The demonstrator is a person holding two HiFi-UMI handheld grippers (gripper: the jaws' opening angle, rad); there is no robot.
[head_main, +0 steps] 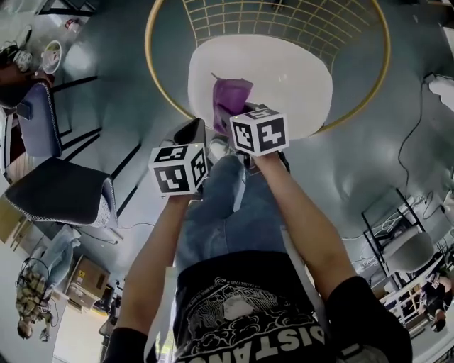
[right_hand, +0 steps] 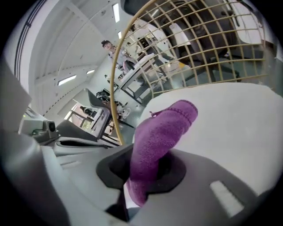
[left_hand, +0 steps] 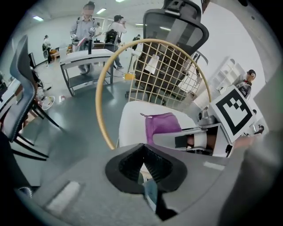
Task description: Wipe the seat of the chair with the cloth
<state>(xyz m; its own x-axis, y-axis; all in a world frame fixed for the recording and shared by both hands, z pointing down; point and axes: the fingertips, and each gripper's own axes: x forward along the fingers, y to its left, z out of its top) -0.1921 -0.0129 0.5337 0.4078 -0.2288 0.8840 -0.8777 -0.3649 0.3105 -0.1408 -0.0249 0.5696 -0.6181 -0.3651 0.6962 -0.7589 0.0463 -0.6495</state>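
Head view: the person is standing at the chair (head_main: 312, 64), and the right hand-held gripper (head_main: 234, 119) is holding the purple cloth (head_main: 231, 96) over the near-left part of the white seat (head_main: 277, 85). The left hand-held gripper (head_main: 193, 135) is hanging just beside it, off the seat's front edge, over the grey floor (head_main: 128, 71). A gold hoop (head_main: 147, 39) is curving round the seat, with a wire back (head_main: 284, 21) on the far side.

Left gripper view: its jaws are meeting at the tips, nothing between them. Ahead, the cloth is showing as an upright purple bunch against the seat, and the right hand-held gripper is reaching in from the right, its marker cube (left_hand: 234, 112) facing us. A black office chair (left_hand: 177, 24) is standing behind the wire back, and people are standing at a table (left_hand: 86, 55) far off.

Right gripper view: the jaws are clamping the cloth, which is poking forward from between them and drooping below. White seat is filling the space ahead. Whether the cloth's tip is touching it, I cannot tell.
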